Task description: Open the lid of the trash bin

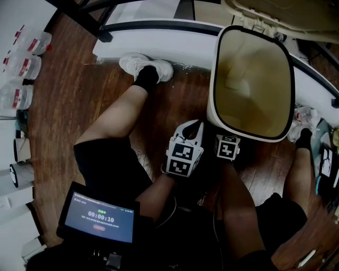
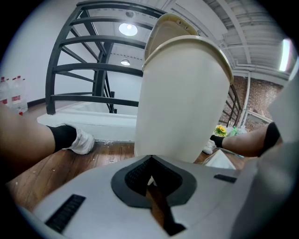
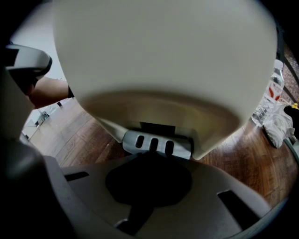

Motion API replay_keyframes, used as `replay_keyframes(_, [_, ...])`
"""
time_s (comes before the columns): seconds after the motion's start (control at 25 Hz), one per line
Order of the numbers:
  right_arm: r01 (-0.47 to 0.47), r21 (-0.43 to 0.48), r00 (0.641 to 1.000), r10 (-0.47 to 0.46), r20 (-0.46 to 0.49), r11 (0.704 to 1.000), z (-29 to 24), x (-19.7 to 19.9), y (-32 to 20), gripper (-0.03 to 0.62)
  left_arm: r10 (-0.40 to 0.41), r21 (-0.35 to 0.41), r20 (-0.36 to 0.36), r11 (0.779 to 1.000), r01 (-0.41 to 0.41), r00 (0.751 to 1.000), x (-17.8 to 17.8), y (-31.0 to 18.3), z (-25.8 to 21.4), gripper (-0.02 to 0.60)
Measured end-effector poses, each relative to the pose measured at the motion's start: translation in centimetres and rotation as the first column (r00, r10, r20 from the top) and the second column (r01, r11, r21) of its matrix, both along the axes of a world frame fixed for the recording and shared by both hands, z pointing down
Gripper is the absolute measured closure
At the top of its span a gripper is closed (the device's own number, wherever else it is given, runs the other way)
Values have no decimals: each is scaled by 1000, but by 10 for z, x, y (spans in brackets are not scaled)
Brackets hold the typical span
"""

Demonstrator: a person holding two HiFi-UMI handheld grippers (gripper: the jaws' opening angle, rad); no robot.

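Observation:
The cream trash bin [image 1: 253, 79] stands on the wooden floor with its lid [image 1: 280, 16] swung up and back, so I look into its bare inside. My left gripper [image 1: 185, 151] hovers just in front of the bin's near left corner, jaws shut with nothing in them; in the left gripper view [image 2: 150, 179] the bin's wall [image 2: 182, 93] rises close ahead and the lid [image 2: 168, 23] stands behind it. My right gripper [image 1: 228, 145] is low at the bin's foot. In the right gripper view its shut jaws [image 3: 149, 161] touch the grey pedal [image 3: 156, 144] under the bin [image 3: 163, 60].
The person's legs and white shoes [image 1: 145, 66] flank the bin; the other shoe [image 1: 303, 119] is at right. A white curved platform [image 1: 159, 39] with a black railing [image 2: 84, 60] runs behind. Water bottles [image 1: 24, 66] stand at left. A timer screen [image 1: 100, 217] sits at the lower left.

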State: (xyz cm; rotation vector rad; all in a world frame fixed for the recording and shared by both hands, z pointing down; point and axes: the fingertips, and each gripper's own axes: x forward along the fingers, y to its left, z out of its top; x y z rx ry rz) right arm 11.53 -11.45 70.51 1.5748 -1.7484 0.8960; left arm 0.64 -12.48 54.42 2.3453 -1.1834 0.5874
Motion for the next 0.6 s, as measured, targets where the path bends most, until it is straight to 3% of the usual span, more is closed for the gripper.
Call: replay_keyframes(0.6, [15,-3,1000,-15,-2,1000,0,-1,0,589,1,-10,12,1000,-1,1000,1,2,2,583])
